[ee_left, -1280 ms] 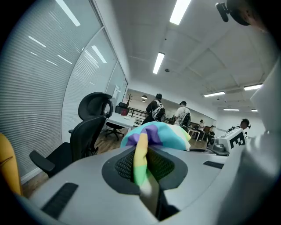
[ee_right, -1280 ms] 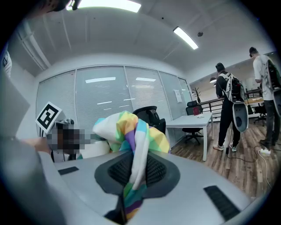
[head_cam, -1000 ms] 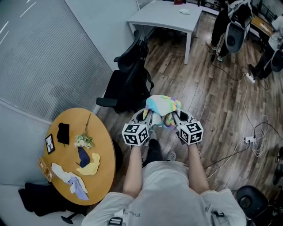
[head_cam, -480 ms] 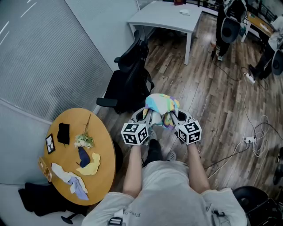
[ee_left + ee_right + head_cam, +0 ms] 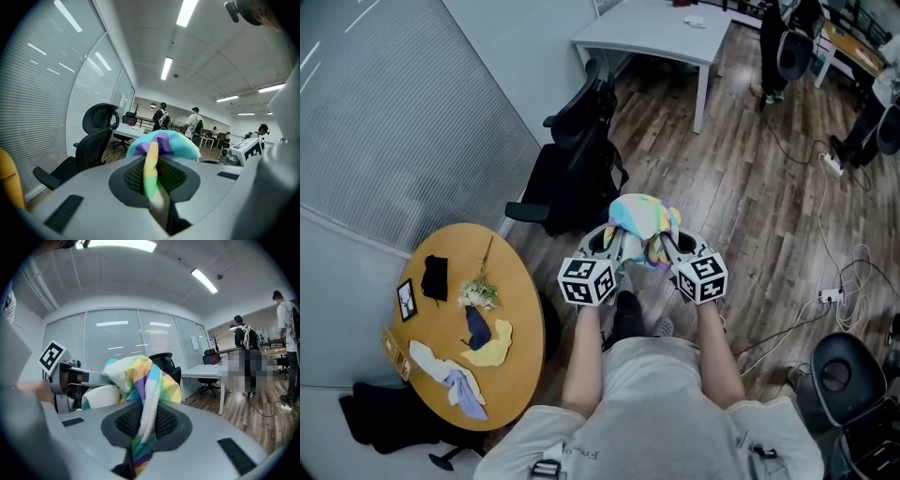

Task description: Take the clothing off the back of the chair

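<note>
A pastel, many-coloured piece of clothing (image 5: 643, 223) hangs bunched between my two grippers, in front of the person's body and clear of the black office chair (image 5: 577, 159). My left gripper (image 5: 621, 251) is shut on one fold of the clothing (image 5: 154, 164). My right gripper (image 5: 661, 249) is shut on another fold of the clothing (image 5: 147, 399). In the left gripper view the chair (image 5: 91, 140) stands to the left with a bare back. The right gripper view shows the left gripper's marker cube (image 5: 52, 357) beside the cloth.
A round wooden table (image 5: 469, 328) at the lower left carries flowers, a small frame and several cloths. A white desk (image 5: 652, 42) stands beyond the chair. People and chairs are at the far right, and cables (image 5: 839, 281) lie on the wood floor.
Both grippers keep still with the clothing. At the upper right a person has moved about, and a black chair has come into view at the lower right.
</note>
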